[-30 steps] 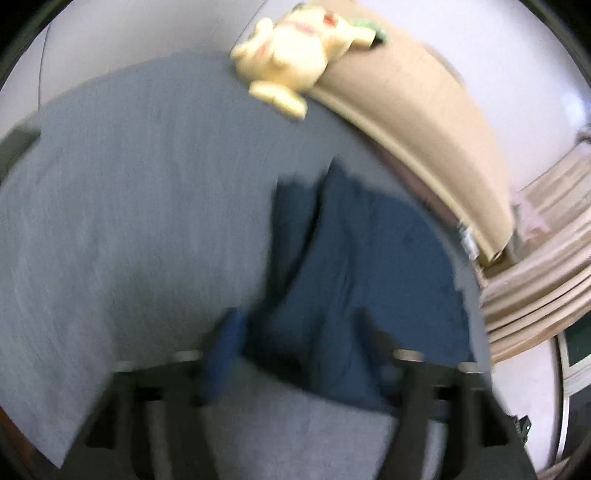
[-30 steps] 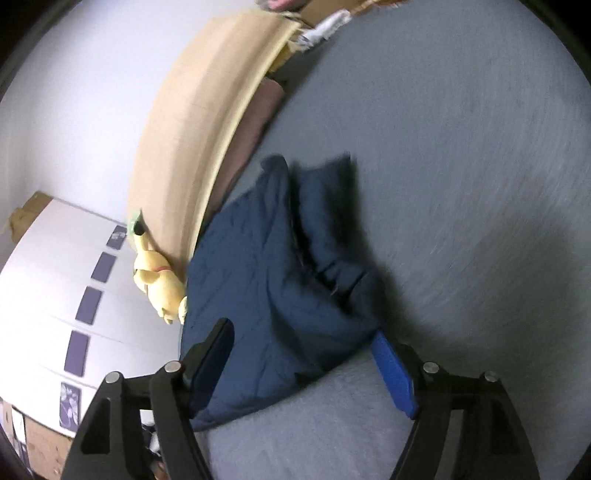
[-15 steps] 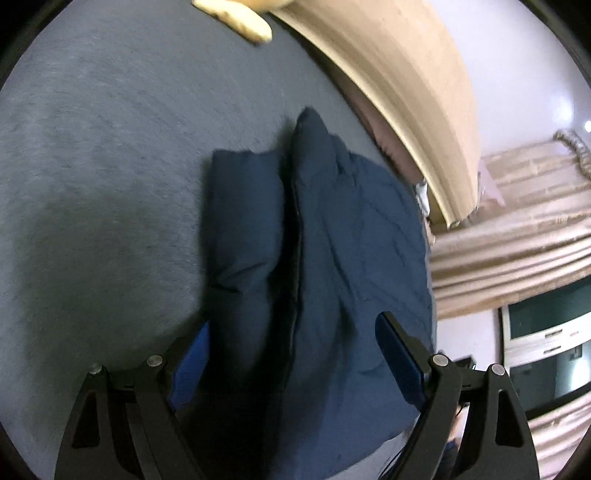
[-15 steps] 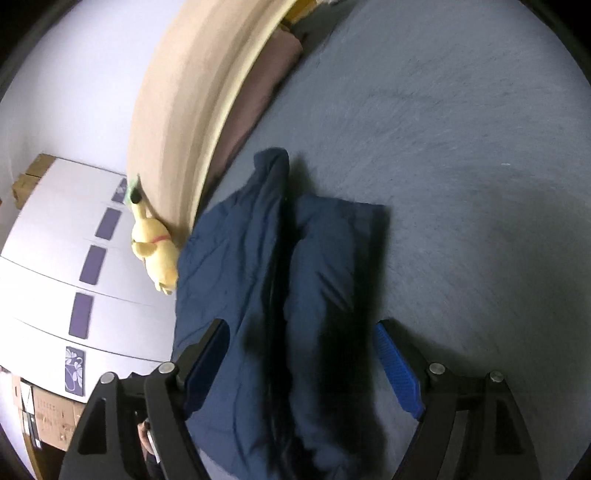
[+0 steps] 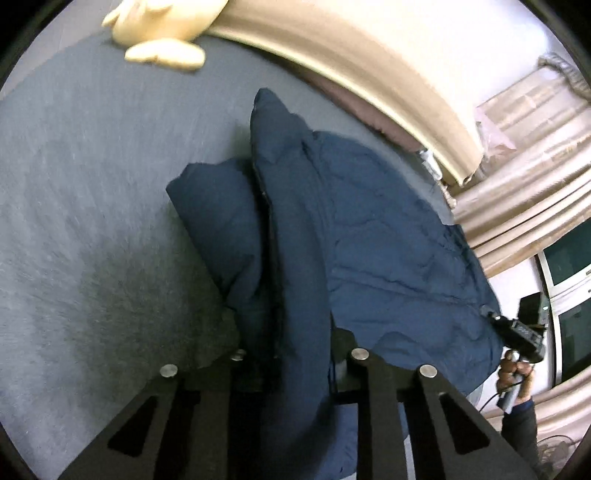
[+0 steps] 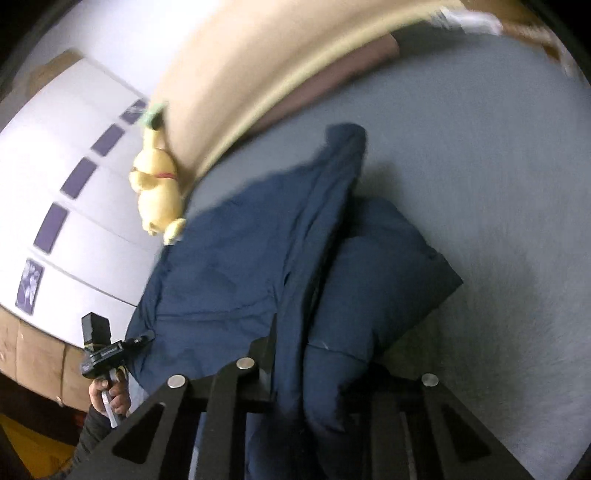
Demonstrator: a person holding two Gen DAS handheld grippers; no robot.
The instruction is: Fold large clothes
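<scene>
left wrist view: the left claw (image 5: 295, 354) was clamped on a thick fold of the navy quilted jacket (image 5: 369, 236), the fabric bunched between its two black fingers and running down past the frame. the jacket lay on a grey bed cover (image 5: 92, 184), its bulk spread to the right of the claw and a puffy sleeve (image 5: 218, 221) lying folded along its left side. one pointed corner of the jacket reached up toward a tan padded headboard (image 5: 369, 70). a yellow plush toy (image 5: 162, 33) sat at the top edge, touching the headboard. beige curtains (image 5: 528, 158) hung at the right. at the jacket's far right edge the person's other hand held the right claw (image 5: 491, 317), whose tip met the cloth; whether it was shut could not be told from here.

right wrist view: the right claw (image 6: 314, 373) was closed on the jacket (image 6: 236, 266) as well, cloth pinched between its fingers and hanging over them. the sleeve (image 6: 388, 280) lay to the right on the bed cover (image 6: 498, 166), the jacket's main body to the left. the plush toy (image 6: 159, 192) leaned on the headboard (image 6: 266, 62) just beside the jacket's upper edge. a white wardrobe (image 6: 74, 184) with purple squares stood at the left. at the lower left a hand held the left claw (image 6: 142, 338) against the jacket's edge.
</scene>
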